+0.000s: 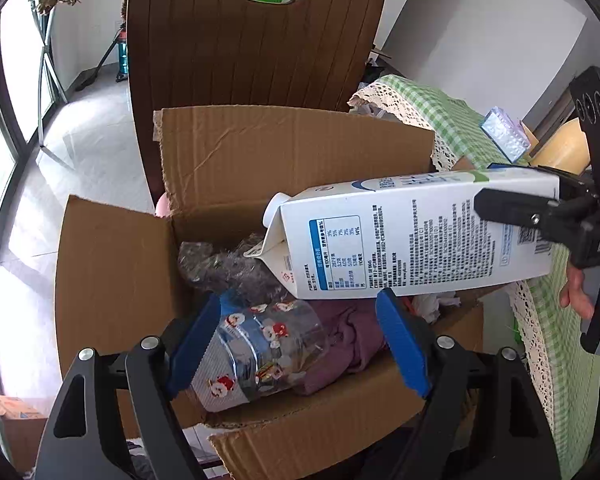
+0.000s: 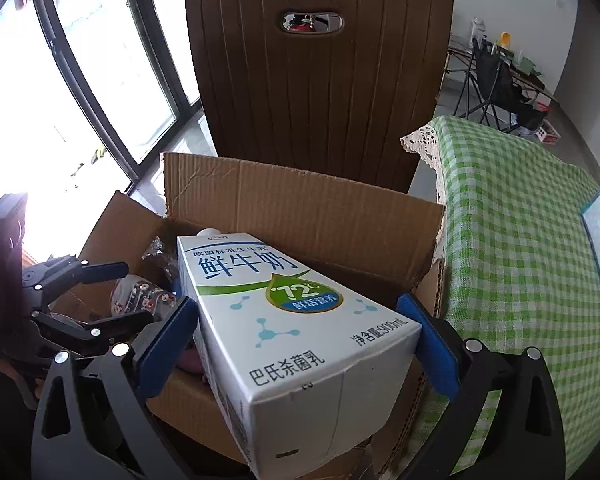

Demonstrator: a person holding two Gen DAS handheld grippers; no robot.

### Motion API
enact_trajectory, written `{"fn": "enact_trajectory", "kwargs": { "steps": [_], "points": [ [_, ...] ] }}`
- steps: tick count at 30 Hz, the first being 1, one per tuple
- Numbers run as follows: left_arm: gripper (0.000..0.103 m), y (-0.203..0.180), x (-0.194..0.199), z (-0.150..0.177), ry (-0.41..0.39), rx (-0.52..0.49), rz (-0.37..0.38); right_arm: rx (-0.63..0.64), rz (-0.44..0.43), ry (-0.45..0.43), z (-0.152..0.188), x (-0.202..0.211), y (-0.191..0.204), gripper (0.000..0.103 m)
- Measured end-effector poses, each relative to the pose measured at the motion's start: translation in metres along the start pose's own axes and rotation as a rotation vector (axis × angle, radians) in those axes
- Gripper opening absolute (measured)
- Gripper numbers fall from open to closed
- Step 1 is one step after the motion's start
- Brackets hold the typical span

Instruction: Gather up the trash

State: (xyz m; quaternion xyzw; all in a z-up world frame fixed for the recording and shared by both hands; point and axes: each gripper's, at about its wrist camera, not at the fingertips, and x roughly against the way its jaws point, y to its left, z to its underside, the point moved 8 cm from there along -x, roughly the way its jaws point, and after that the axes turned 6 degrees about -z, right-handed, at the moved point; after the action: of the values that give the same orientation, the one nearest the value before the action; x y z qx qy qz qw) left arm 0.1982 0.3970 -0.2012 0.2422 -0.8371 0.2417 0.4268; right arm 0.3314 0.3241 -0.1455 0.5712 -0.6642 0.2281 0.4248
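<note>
Item: white rectangular paper milk carton (image 2: 284, 336), tilted spout-down over the open brown cardboard box (image 1: 112, 280). Right claw (image 2: 300, 340): pads spread, carton loose between. Left claw (image 1: 300, 344): open above a clear printed plastic bottle (image 1: 260, 352). Advice: withdraw straight back, letting the carton slide inside.

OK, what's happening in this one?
A person with a gripper in each hand is dropping trash into a cardboard box on a brown chair. The right gripper has a milk carton between its jaws, spout end over the box; the jaws look spread, with a gap at the right pad. The left gripper is open over a clear plastic bottle lying inside the box.
</note>
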Motion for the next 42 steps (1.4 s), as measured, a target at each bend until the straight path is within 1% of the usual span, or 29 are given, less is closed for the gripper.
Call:
{"fn": "enact_trajectory", "kwargs": {
  "steps": [2, 3, 5, 8, 9, 10, 11, 12, 14, 16, 17, 19, 23, 26, 29, 31, 33, 35, 36, 38, 39, 41, 42],
  "points": [
    [0.077, -0.002, 0.001, 0.0, -0.002, -0.002, -0.004, -0.001, -0.013, -0.016, -0.003, 0.009, 0.0, 0.095],
    [0.077, -0.004, 0.0, 0.0, -0.002, -0.003, -0.004, -0.005, -0.002, -0.028, -0.004, 0.013, -0.002, 0.095],
    [0.077, -0.006, 0.0, -0.001, -0.005, 0.001, -0.007, -0.027, 0.056, -0.067, -0.009, 0.023, -0.012, 0.095],
    [0.077, -0.018, -0.005, -0.004, 0.003, 0.008, -0.005, -0.092, 0.092, -0.1, -0.011, 0.032, -0.028, 0.095],
    [0.077, -0.025, -0.006, -0.005, 0.002, -0.004, 0.0, -0.108, 0.119, -0.109, -0.011, 0.036, -0.032, 0.095],
    [0.077, -0.031, -0.006, -0.006, -0.001, -0.013, 0.005, -0.122, 0.163, -0.118, -0.012, 0.039, -0.039, 0.095],
    [0.077, -0.036, -0.006, -0.007, -0.004, -0.021, 0.007, -0.132, 0.229, -0.128, -0.012, 0.045, -0.045, 0.095],
    [0.077, -0.042, -0.005, -0.007, -0.006, -0.032, 0.005, -0.128, 0.266, -0.135, -0.011, 0.051, -0.048, 0.095],
    [0.077, -0.048, -0.004, -0.008, -0.011, -0.045, 0.001, -0.126, 0.298, -0.145, -0.009, 0.062, -0.051, 0.095],
    [0.077, -0.048, -0.002, -0.009, -0.017, -0.043, -0.016, -0.136, 0.27, -0.165, -0.006, 0.073, -0.048, 0.095],
    [0.077, -0.047, 0.0, -0.009, -0.019, -0.041, -0.023, -0.142, 0.222, -0.185, -0.004, 0.08, -0.044, 0.095],
    [0.077, -0.044, 0.005, -0.01, -0.024, -0.031, -0.034, -0.15, 0.174, -0.207, -0.001, 0.092, -0.037, 0.095],
    [0.077, -0.04, 0.025, -0.017, -0.065, -0.014, -0.047, -0.15, 0.159, -0.209, 0.006, 0.106, -0.026, 0.095],
    [0.077, -0.04, 0.053, -0.026, -0.124, 0.001, -0.067, -0.125, 0.169, -0.235, 0.008, 0.12, -0.015, 0.095],
    [0.077, -0.046, 0.083, -0.035, -0.181, 0.005, -0.065, -0.109, 0.179, -0.283, 0.01, 0.144, -0.002, 0.095],
    [0.078, -0.057, 0.113, -0.042, -0.248, -0.014, -0.072, -0.101, 0.183, -0.322, 0.011, 0.161, 0.004, 0.095],
    [0.081, -0.071, 0.139, -0.049, -0.317, -0.03, -0.076, -0.095, 0.189, -0.386, 0.013, 0.186, 0.011, 0.095],
    [0.088, -0.087, 0.163, -0.052, -0.387, -0.047, -0.074, -0.09, 0.216, -0.463, 0.017, 0.216, 0.014, 0.095],
    [0.089, -0.097, 0.177, -0.054, -0.436, -0.059, -0.075, -0.091, 0.239, -0.501, 0.021, 0.231, 0.013, 0.095],
    [0.096, -0.118, 0.197, -0.055, -0.508, -0.089, -0.064, -0.104, 0.311, -0.59, 0.038, 0.267, 0.01, 0.095],
    [0.096, -0.132, 0.208, -0.054, -0.547, -0.108, -0.045, -0.111, 0.331, -0.614, 0.044, 0.278, 0.007, 0.095],
    [0.096, -0.155, 0.219, -0.053, -0.592, -0.134, -0.026, -0.149, 0.391, -0.679, 0.072, 0.309, -0.004, 0.095],
    [0.096, -0.169, 0.224, -0.051, -0.61, -0.146, -0.012, -0.162, 0.416, -0.692, 0.082, 0.318, -0.009, 0.095]
  ]
}}
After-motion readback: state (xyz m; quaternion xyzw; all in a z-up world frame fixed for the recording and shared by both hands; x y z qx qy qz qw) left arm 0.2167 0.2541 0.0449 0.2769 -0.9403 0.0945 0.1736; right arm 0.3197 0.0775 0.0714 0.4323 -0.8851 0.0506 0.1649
